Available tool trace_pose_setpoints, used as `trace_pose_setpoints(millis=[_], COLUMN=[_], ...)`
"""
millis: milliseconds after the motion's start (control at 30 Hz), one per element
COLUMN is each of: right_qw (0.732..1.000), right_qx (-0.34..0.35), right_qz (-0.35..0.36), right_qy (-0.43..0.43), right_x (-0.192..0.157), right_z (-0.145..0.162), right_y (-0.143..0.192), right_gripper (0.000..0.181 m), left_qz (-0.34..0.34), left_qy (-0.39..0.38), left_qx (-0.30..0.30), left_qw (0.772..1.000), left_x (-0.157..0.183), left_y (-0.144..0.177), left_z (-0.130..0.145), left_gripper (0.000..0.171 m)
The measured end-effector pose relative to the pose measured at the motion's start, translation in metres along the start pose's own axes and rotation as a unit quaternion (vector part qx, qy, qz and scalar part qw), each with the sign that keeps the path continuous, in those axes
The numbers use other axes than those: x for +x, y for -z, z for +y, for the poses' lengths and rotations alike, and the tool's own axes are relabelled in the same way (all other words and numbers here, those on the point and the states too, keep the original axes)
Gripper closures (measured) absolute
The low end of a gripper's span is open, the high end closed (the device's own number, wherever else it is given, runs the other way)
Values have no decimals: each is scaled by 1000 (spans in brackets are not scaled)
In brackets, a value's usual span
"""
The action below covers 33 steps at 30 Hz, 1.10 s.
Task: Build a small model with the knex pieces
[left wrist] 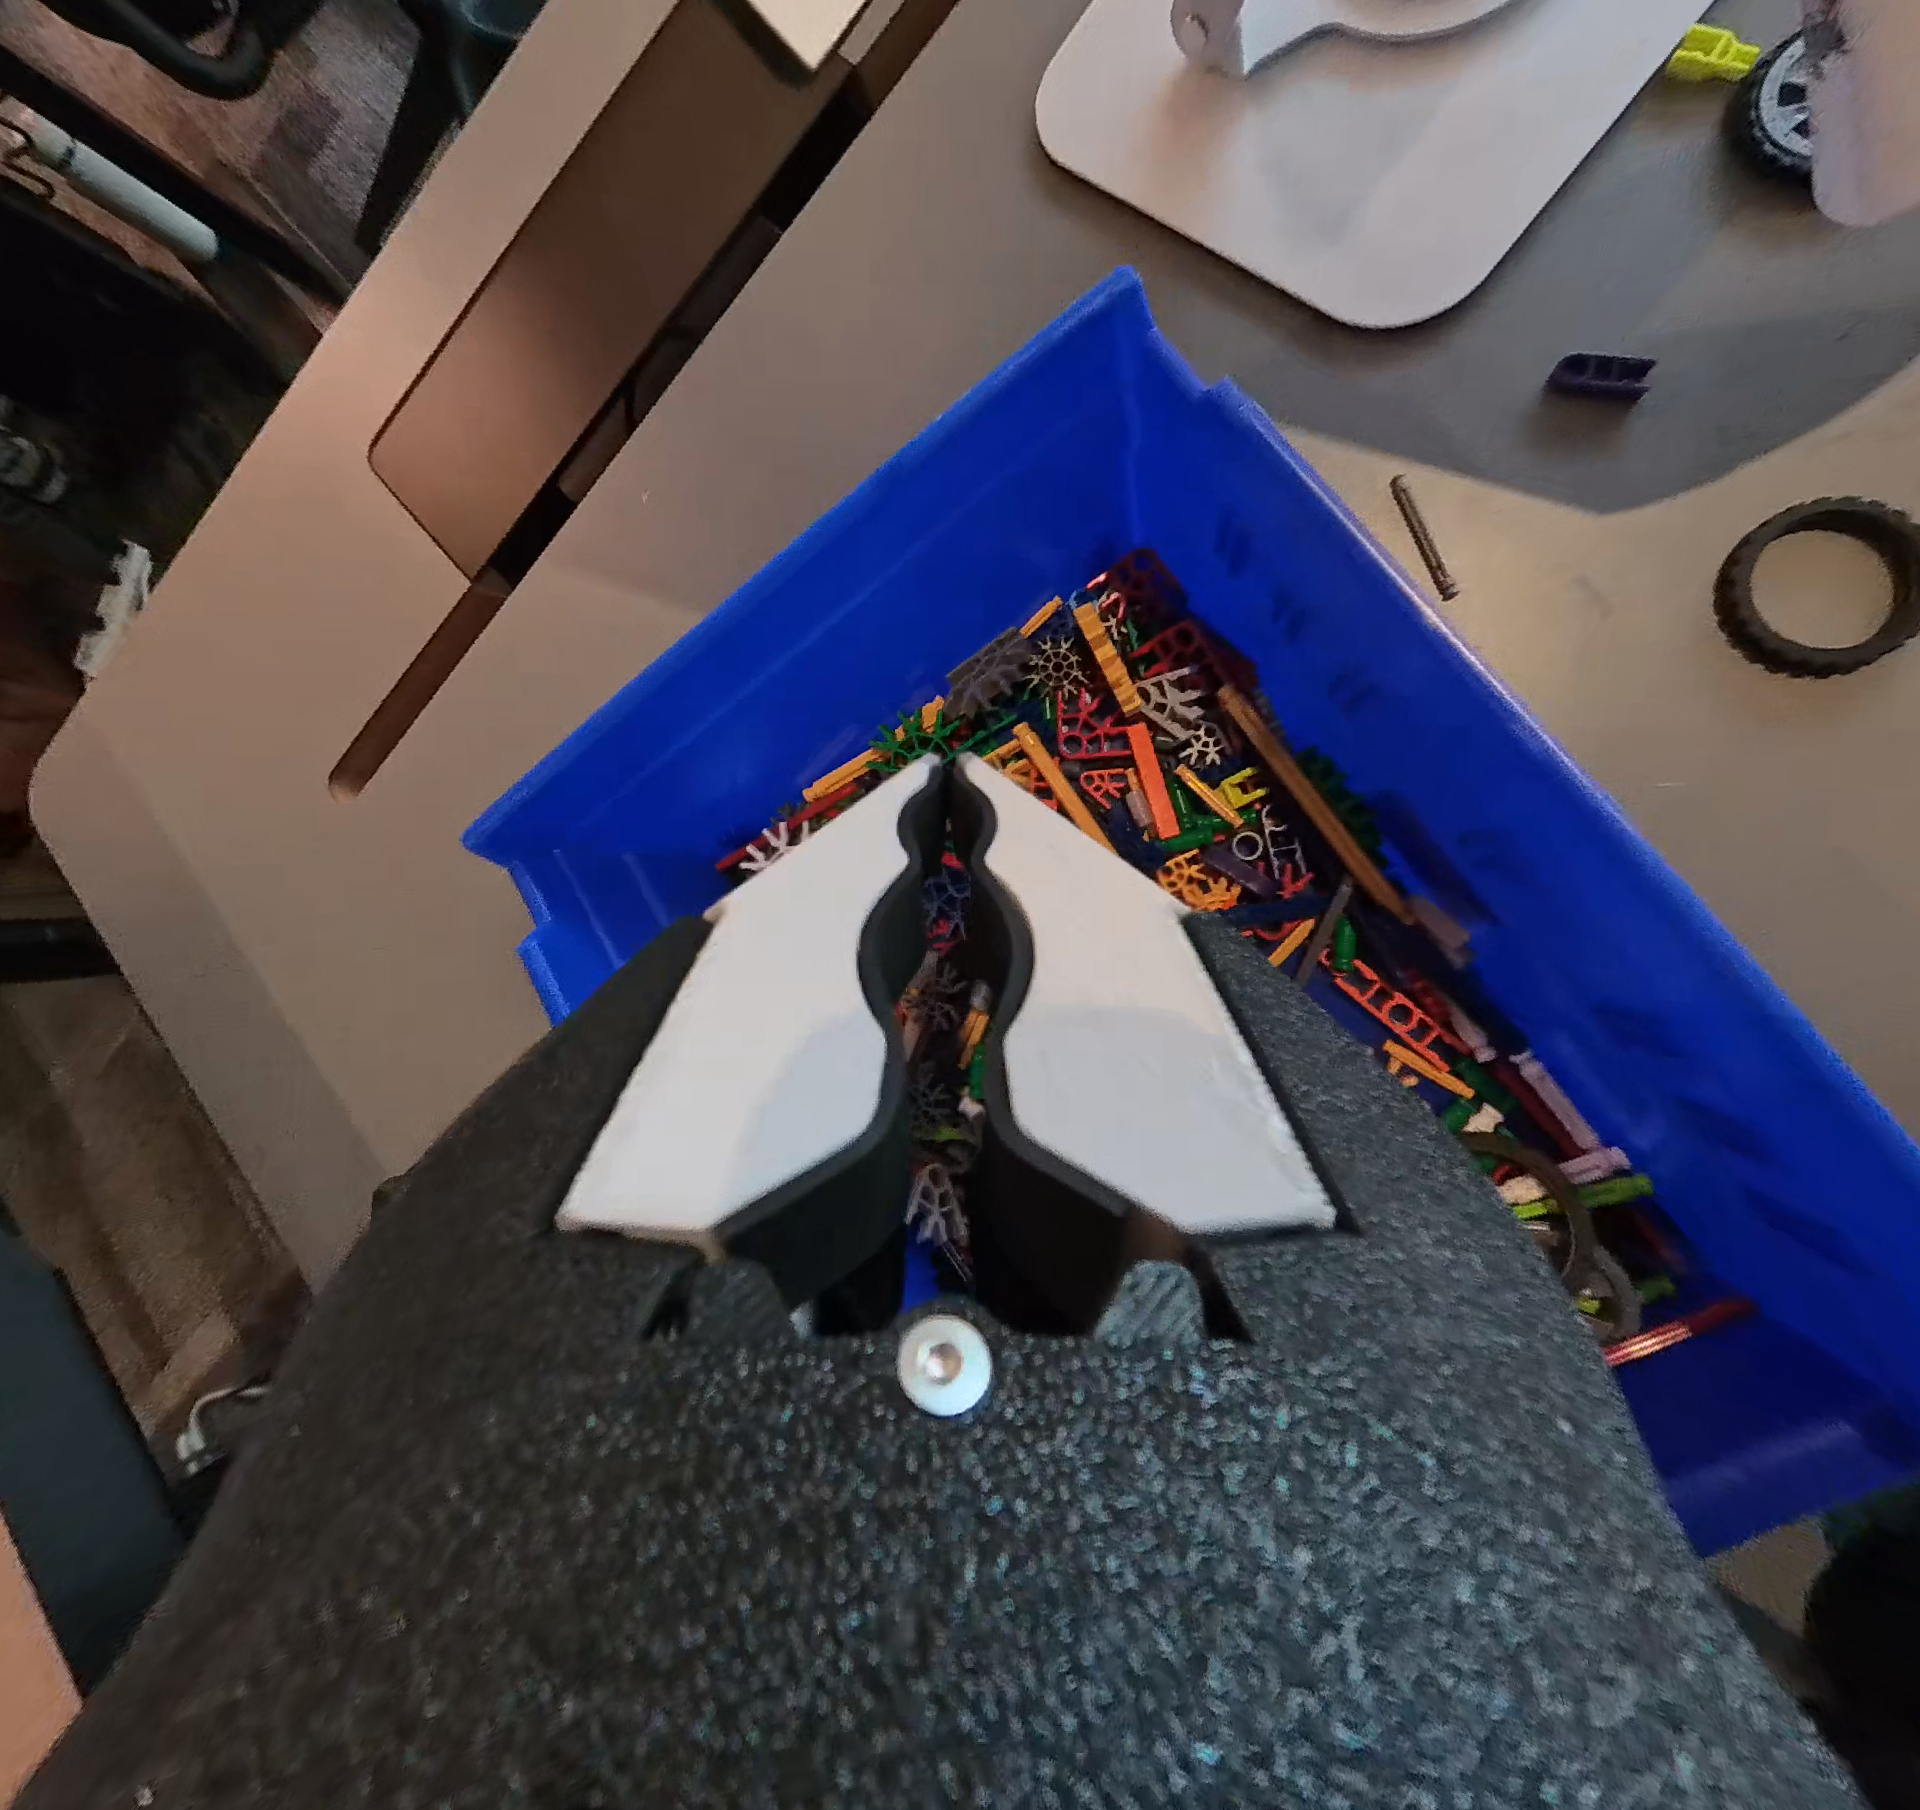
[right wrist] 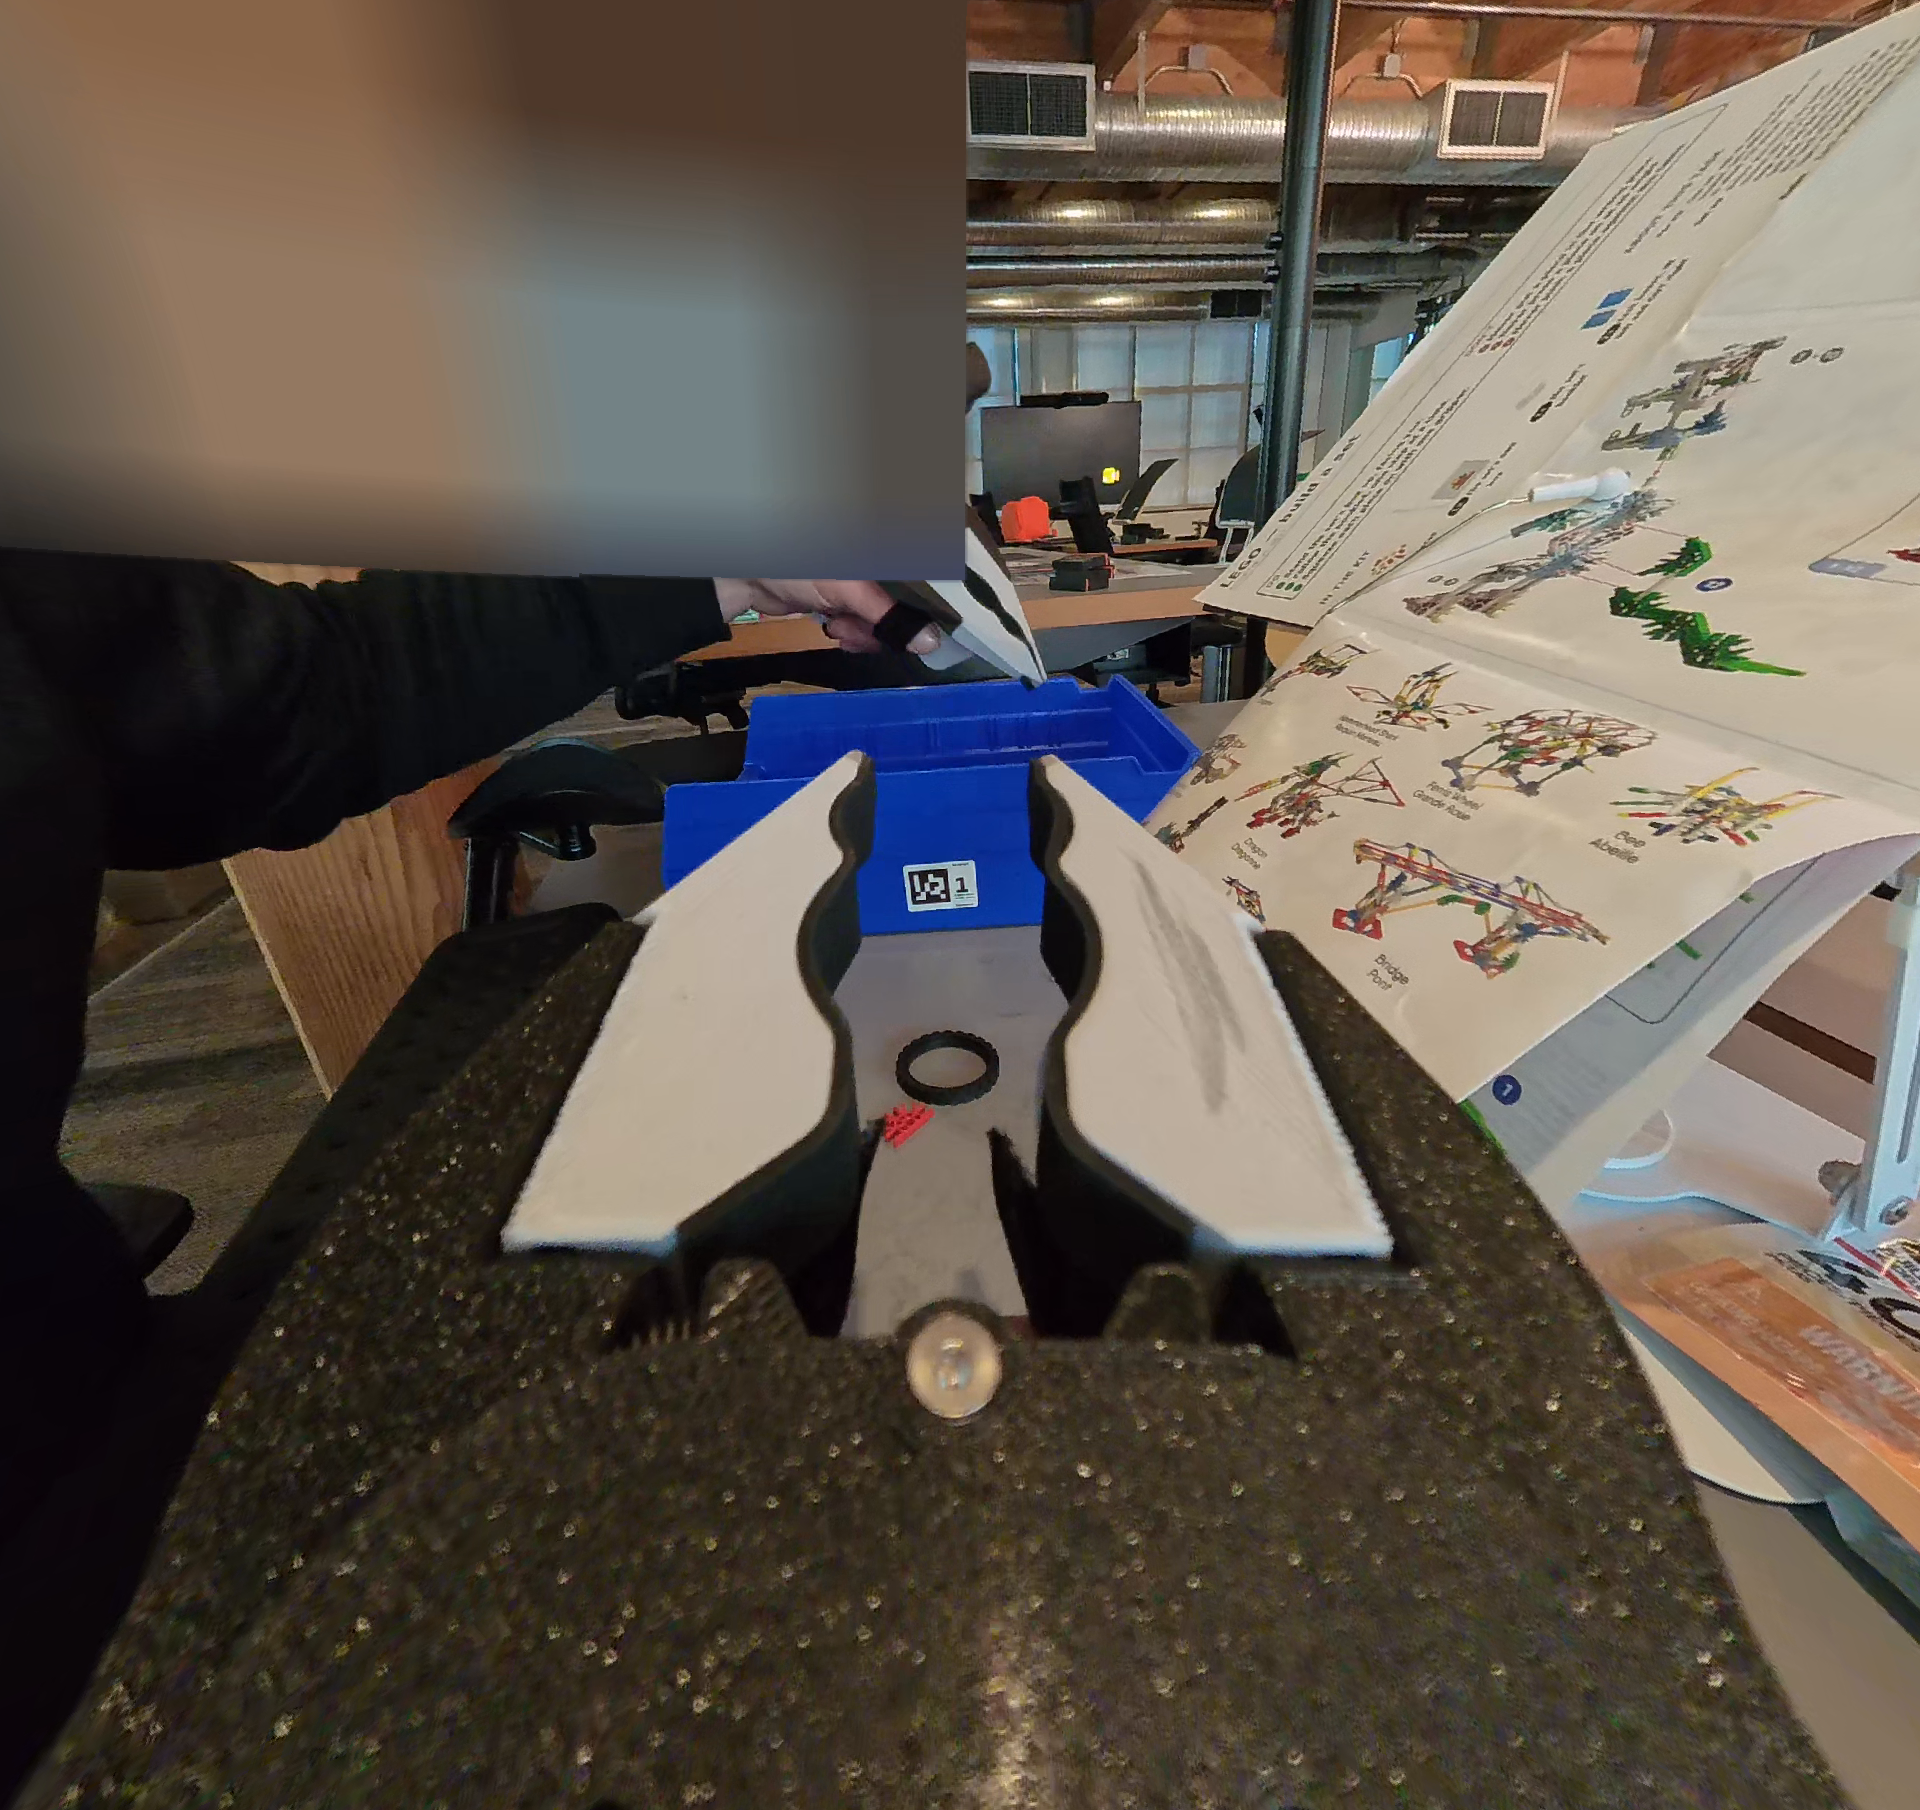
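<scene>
The left hand-held gripper [left wrist: 948, 768], tips closed together on nothing, hovers over the blue plastic bin [left wrist: 1039, 472] of mixed colourful construction pieces [left wrist: 1174, 773]; the right hand-held gripper [right wrist: 948, 773] gapes empty above the desk [right wrist: 935, 971], near a black rubber tyre ring [right wrist: 947, 1066]

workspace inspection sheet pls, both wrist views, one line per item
surface: tan table, grey mat.
things: blue bin full of mixed coloured building pieces.
clutter: black tyre ring, red piece, dark rod, purple piece, instruction sheet on a white stand.
grippers: left tongs shut, empty, above the bin; right tongs open, empty, over the ring.
cables: nothing seen.
surroundings: open office, chairs.
</scene>
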State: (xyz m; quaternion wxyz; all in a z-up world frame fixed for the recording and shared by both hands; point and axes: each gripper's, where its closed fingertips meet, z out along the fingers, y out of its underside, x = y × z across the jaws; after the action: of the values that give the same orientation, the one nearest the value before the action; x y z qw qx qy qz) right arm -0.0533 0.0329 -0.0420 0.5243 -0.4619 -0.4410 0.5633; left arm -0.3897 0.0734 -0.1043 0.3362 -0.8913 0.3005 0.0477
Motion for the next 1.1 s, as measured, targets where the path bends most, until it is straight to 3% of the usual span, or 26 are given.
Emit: trace_pose_setpoints(millis=[100, 167, 300, 500, 667, 1033, 1100], right_qw=[1000, 1000, 1000, 1000, 1000, 1000, 1000], right_qx=[-2, -3, -7, -12, -11, -13, -13], right_qz=[0, 0, -3, -3, -3, -5, -4], right_qy=[1, 1, 1, 1, -1, -1, -1], right_x=[0, 0, -1, -1, 0, -1, -1], right_z=[1, 2, 3, 6, 6, 7, 7], right_y=[0, -1, -2, -2, -2, -2, -2], right_gripper=[152, 152, 152, 152, 152, 152, 152], left_qz=[17, 1, -25, -50, -36, -30, -35], left_qy=[19, -6, -35, 23, 83, 20, 8], left_qx=[-3, -67, -166, -211, -246, -233, -225], left_qw=[1000, 998, 985, 976, 965, 972, 974], left_x=[3, -1, -10, -29, -35, -27, -26], left_y=[2, -6, -33, -68, -76, -79, -79], left_z=[6, 29, 70, 91, 100, 90, 88], left_gripper=[171, 171, 132, 125, 133, 158, 171])
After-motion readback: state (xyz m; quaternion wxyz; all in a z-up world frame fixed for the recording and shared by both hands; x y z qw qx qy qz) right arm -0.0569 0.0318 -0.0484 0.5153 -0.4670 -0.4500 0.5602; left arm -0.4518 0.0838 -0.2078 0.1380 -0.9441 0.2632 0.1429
